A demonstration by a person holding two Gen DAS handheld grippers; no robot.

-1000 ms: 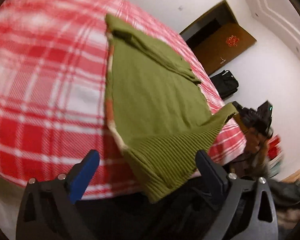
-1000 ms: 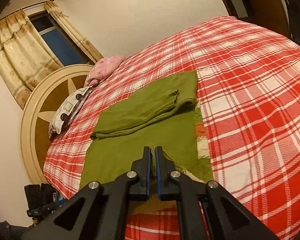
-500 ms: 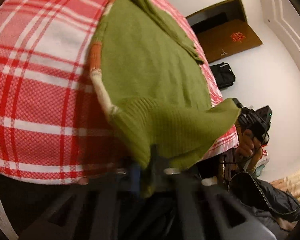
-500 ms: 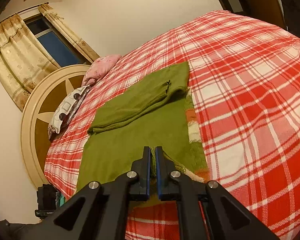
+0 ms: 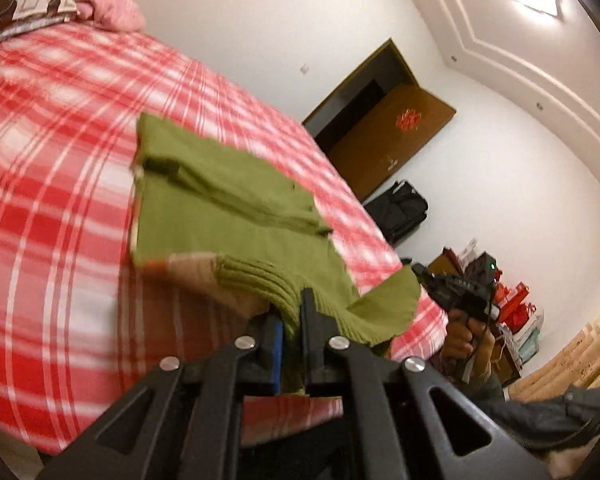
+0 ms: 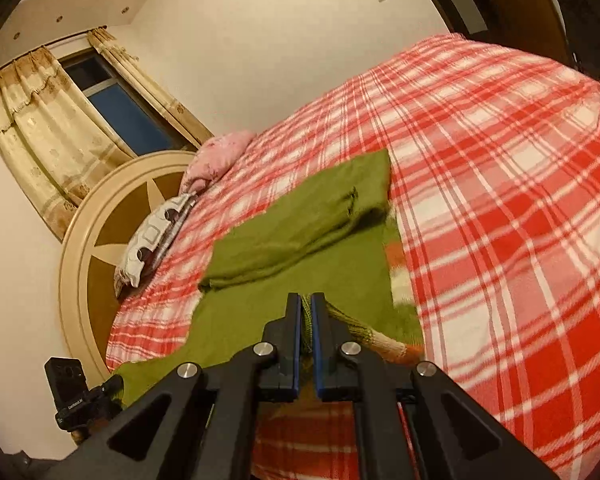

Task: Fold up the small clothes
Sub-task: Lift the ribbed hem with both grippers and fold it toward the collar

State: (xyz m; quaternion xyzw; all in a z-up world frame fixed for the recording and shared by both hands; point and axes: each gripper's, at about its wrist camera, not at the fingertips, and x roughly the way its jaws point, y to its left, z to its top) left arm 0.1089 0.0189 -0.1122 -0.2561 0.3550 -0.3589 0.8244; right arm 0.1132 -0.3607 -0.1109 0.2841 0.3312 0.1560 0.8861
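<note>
The left gripper (image 5: pixel 294 320) pinches the ribbed hem of the green sweater (image 5: pixel 236 216) at the near edge of the plaid bed (image 5: pixel 60 160). The right gripper (image 6: pixel 307 320) pinches the hem's other corner, lifted off that bed.

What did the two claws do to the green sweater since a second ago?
The left claw was open near the hem; it closed on the ribbed hem of the green sweater and lifted it off the red plaid bed. The right claw stayed shut on the hem's other corner. The sleeves folded across the sweater's far end and the pillows did not move.
</note>
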